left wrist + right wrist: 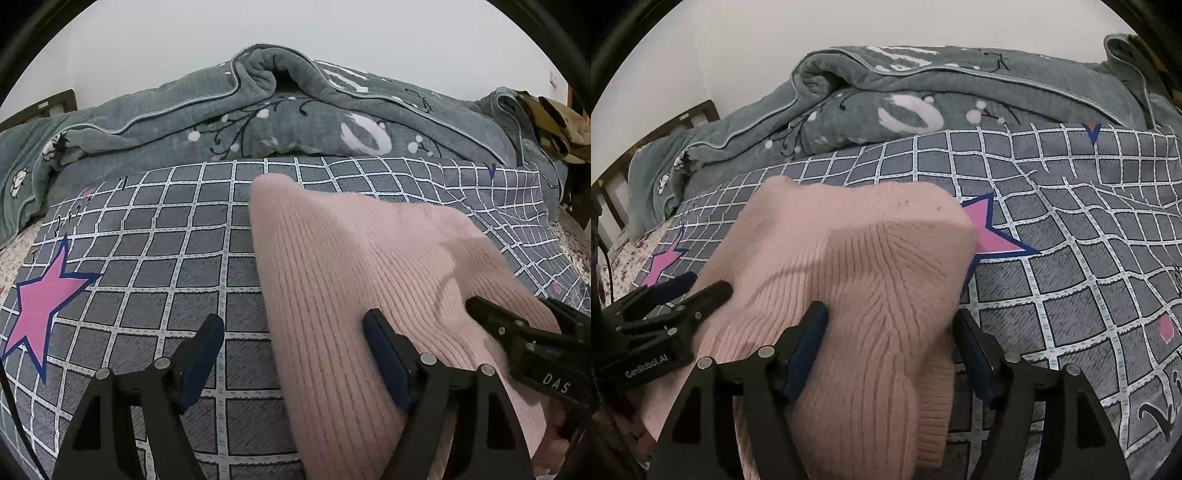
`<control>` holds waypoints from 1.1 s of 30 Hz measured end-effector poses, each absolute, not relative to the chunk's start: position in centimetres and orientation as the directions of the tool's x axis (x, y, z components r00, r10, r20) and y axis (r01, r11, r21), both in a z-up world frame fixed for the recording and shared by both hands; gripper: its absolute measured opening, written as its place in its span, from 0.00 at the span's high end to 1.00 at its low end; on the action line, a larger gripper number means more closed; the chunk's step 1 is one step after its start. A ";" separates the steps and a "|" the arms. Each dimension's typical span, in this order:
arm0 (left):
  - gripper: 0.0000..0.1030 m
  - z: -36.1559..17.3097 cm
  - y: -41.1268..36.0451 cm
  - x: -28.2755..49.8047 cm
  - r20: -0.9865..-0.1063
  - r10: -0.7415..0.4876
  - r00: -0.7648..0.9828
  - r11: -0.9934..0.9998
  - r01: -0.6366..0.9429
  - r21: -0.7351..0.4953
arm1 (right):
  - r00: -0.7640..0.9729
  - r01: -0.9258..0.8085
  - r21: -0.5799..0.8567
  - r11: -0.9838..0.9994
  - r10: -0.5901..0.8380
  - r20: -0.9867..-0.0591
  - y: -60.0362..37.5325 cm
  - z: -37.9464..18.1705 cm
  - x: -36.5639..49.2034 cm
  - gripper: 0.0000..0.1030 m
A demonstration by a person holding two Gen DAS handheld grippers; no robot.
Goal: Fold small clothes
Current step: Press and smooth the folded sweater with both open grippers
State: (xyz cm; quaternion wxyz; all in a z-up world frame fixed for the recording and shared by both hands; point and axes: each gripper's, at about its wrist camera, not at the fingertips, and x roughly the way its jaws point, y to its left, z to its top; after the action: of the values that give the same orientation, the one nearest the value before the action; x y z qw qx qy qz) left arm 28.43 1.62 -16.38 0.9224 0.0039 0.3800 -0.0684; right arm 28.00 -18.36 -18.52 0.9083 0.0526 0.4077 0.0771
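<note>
A pink ribbed knit garment (pixel 354 266) lies folded on the grey checked bedsheet (pixel 155 258). My left gripper (pixel 293 336) is open over the garment's left edge, one finger above the sheet and one above the knit. In the right wrist view the same garment (pixel 857 266) fills the middle. My right gripper (pixel 892 325) is open, with the knit's near right part lying between its spread fingers. The right gripper also shows at the right in the left wrist view (pixel 517 328), and the left gripper shows at the left in the right wrist view (pixel 690 291).
A bunched grey-green quilt (pixel 258 110) lies along the far side of the bed by a white wall. Pink stars (pixel 40 306) are printed on the sheet. A dark wooden headboard (pixel 613 184) stands at the left. Tan cloth (pixel 554 122) sits far right.
</note>
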 end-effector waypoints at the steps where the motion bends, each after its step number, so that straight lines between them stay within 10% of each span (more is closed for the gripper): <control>1: 0.23 -16.4 1.6 28.4 -0.702 -0.123 0.702 0.991 0.129 -0.045 | 0.660 -0.097 0.146 0.985 0.173 -0.731 -18.2 -18.5 27.9 0.34; 33: 0.23 -16.4 1.6 28.4 -0.699 -0.119 0.705 0.991 0.127 -0.041 | 0.694 -0.083 0.045 0.996 0.090 -0.714 -17.3 -17.9 27.3 0.34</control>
State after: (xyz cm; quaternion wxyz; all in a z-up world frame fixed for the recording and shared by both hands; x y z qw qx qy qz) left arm 28.41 1.58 -16.38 0.9233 0.0053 0.3781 -0.0668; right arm 27.30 -17.34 -17.90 0.9204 0.0046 0.3880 0.0472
